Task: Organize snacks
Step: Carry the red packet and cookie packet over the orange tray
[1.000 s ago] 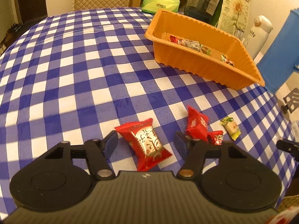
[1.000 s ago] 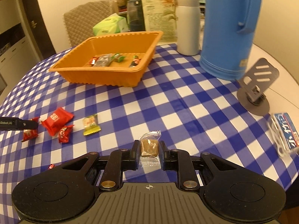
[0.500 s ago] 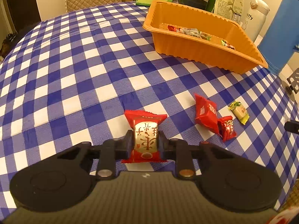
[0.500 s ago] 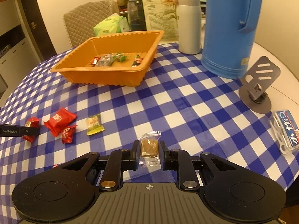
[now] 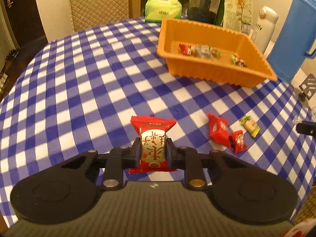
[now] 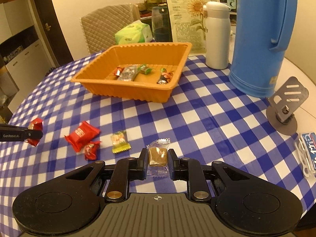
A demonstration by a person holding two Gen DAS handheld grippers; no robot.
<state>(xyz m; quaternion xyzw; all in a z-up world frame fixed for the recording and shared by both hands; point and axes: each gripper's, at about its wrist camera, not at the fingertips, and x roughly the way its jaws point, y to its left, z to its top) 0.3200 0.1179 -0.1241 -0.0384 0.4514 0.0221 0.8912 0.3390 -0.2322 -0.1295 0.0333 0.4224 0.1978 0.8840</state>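
My left gripper (image 5: 153,150) is shut on a red-and-silver snack packet (image 5: 153,145) and holds it above the checked cloth. My right gripper (image 6: 157,157) is shut on a clear-wrapped brown candy (image 6: 157,155), also lifted. The orange tray (image 5: 254,59) stands far right in the left wrist view and holds several wrapped snacks; it also shows in the right wrist view (image 6: 94,73). On the cloth lie a red packet (image 6: 82,135), a small red candy (image 6: 91,148) and a green-yellow candy (image 6: 119,141). The left gripper shows at the left edge of the right wrist view (image 6: 29,134).
A blue thermos jug (image 6: 260,37), a white flask (image 6: 217,33), a sunflower-seed bag (image 6: 189,9) and a green tissue pack (image 6: 134,32) stand behind the tray. A grey phone stand (image 6: 286,106) and a blue-white pack (image 6: 307,150) sit at right. A padded chair (image 5: 98,4) is beyond the table.
My left gripper closed on the red-and-silver packet and lifted it off the cloth, moving toward the tray. My right gripper, still holding the brown candy, has risen and moved forward slightly.
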